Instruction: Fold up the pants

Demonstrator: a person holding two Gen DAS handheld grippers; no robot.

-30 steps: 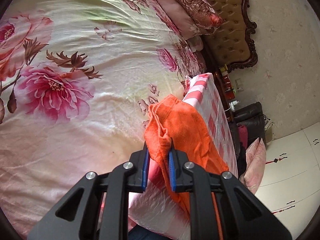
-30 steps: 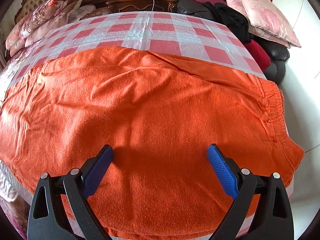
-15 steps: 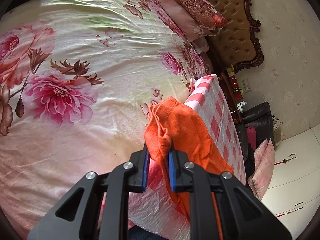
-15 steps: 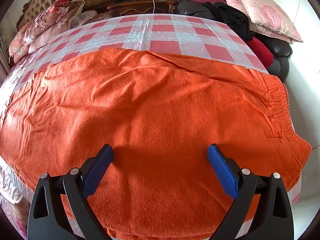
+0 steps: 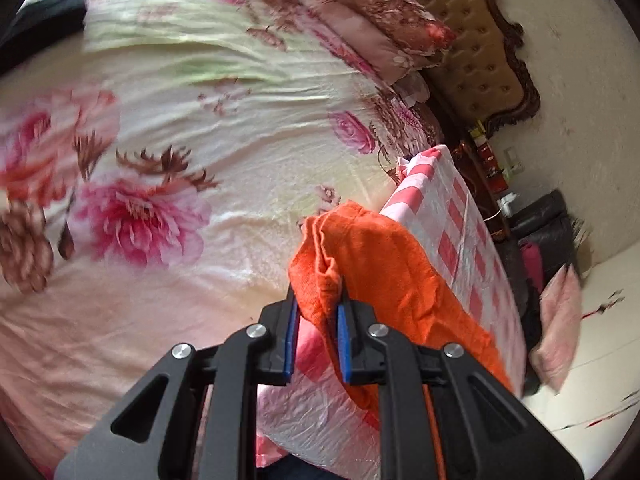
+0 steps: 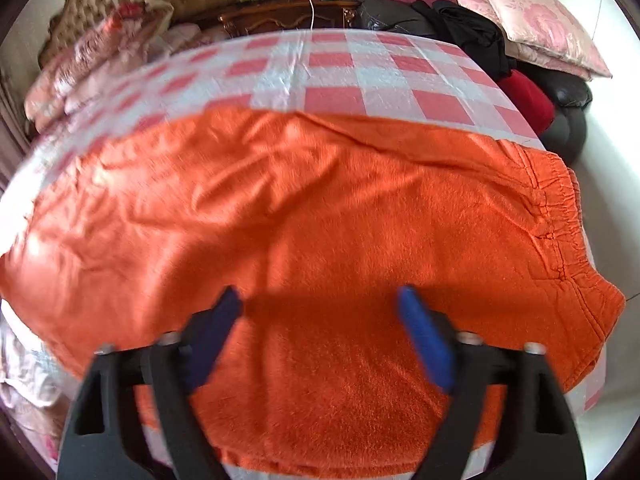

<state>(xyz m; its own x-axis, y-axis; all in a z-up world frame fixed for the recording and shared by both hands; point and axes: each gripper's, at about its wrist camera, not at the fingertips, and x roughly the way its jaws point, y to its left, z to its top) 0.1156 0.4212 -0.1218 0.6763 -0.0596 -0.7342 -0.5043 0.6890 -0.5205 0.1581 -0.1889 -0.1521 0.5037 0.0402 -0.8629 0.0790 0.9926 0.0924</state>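
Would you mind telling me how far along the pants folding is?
Done: the orange pants lie spread flat on the checkered cloth. In hand: the left gripper pinches the leg end; the right gripper hovers open. Left: every fold.

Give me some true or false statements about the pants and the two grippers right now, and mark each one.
1. The left gripper is shut on the pants. True.
2. The right gripper grips the waistband. False: its jaws stand open above the cloth, the waistband off to the right.
3. The pants are blue. False: they are orange.
4. The pants lie on a red-and-white checked cover. True.
5. A pink pillow lies beyond the cover. True.
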